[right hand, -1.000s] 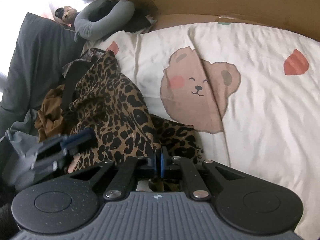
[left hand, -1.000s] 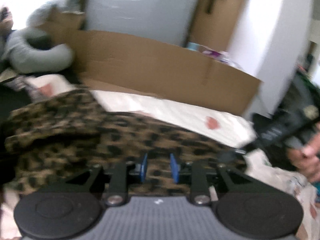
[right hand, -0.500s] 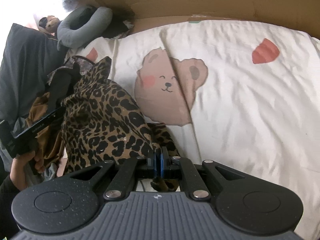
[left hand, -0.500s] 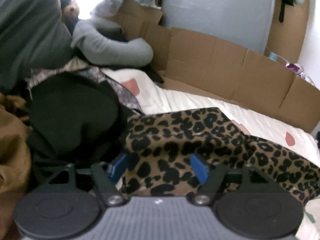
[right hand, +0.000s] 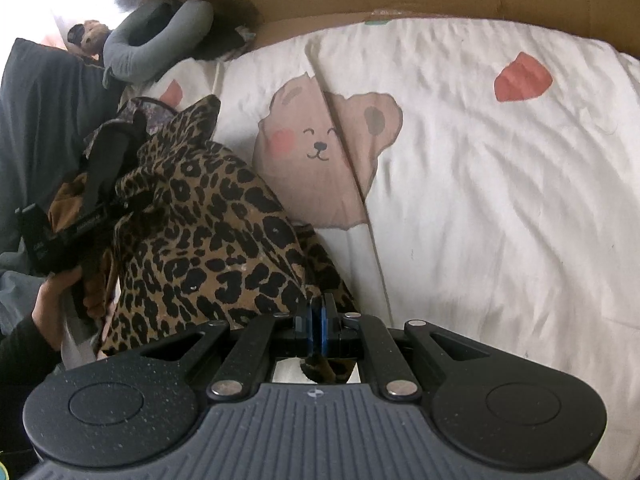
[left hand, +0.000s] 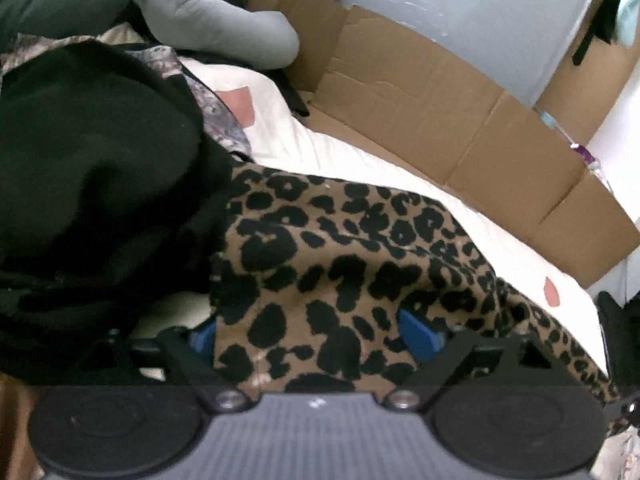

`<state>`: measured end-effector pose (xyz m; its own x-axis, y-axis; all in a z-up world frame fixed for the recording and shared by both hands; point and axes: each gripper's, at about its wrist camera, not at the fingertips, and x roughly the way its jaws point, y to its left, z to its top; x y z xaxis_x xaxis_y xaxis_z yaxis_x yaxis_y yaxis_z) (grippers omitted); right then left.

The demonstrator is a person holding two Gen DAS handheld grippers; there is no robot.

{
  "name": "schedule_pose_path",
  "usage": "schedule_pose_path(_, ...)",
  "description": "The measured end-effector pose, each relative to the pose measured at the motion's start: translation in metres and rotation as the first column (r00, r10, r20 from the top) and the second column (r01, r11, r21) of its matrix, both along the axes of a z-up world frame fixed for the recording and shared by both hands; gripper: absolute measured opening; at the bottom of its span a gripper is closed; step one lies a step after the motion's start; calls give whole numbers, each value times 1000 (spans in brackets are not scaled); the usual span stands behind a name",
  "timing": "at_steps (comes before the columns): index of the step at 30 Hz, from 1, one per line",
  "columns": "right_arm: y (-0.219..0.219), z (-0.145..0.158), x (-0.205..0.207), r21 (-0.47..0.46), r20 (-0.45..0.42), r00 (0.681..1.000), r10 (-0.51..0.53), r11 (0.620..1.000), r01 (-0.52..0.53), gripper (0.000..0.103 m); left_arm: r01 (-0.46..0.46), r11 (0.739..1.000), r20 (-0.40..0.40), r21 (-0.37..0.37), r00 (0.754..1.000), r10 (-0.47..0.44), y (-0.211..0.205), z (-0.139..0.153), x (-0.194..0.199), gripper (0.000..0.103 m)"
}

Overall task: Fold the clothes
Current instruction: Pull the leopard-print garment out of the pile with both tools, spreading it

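leopard-print garment (left hand: 340,280) sits between the wide-open left gripper (left hand: 316,336) pads. right gripper (right hand: 319,314) pinches its corner, cloth running toward 10 o'clock.

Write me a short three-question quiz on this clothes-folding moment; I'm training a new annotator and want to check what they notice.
1. True or false: the right claw is shut on the leopard-print garment.
2. Multiple choice: the left claw stands A) shut on a black garment, B) open with leopard-print fabric between its fingers, C) shut on nothing.
3. Fill in: the animal printed on the white bedsheet is a ____.

Key: 1 true; 2 B; 3 bear.
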<state>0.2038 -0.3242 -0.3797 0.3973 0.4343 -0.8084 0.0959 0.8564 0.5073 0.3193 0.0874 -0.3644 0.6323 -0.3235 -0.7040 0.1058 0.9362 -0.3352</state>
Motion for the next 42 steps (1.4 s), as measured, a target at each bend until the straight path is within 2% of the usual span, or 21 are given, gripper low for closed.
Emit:
schedule_pose_path(1, 1, -1, -1, 2, -4, 1000, -3, 1000, 3, 1, -1, 1000, 1, 5, 1000, 1, -1, 0, -1, 71)
schedule_pose_path(2, 2, -1, -1, 0, -4, 1000, -4, 1000, 4, 1, 7, 1000, 1, 19, 1000, -7, -2, 1, -1, 62)
schedule_pose_path(3, 4, -2, -2, 0, -3, 1000, -8, 1000, 8, 1, 12, 1000, 1, 28, 1000, -12, -4, 2, -2, 43)
schedule_pose_path(4, 5, -2, -4, 1, 0, 1000, -14, 1000, 14, 1, 11, 999, 2, 30, 1000, -11, -4, 4, -3, 34)
schedule_pose_path(8, 6, 4, -13, -23, 50, 998, -22, 999, 23, 1, 19, 997, 21, 73, 1000, -20, -9, 20, -8, 6)
schedule_pose_path(11, -1, 19, -17, -72, 100, 995, -24, 997, 31, 1, 22, 995, 67, 97, 997, -29, -13, 42, -18, 5)
schedule_pose_path(14, -14, 25, -24, -85, 141, 988, -68, 993, 80, 1, -11, 995, 99, 100, 995, 1, -19, 54, -29, 5)
schedule_pose_path(20, -40, 16, -33, -103, 125, 983, -131, 984, 144, 1, -80, 993, 135, 86, 988, 68, -26, 71, -39, 5)
schedule_pose_path(27, -73, 25, -51, -126, 150, 962, -229, 961, 248, 1, -146, 986, 167, 75, 977, 132, -16, 94, -56, 5)
schedule_pose_path(35, -96, 24, -75, -109, 139, 943, -302, 942, 318, 1, -165, 983, 89, 85, 983, 158, -4, 93, -95, 5)
schedule_pose_path(42, -93, 24, -91, -107, 116, 950, -288, 948, 301, 1, -159, 984, -3, 79, 987, 160, 7, 82, -123, 5)
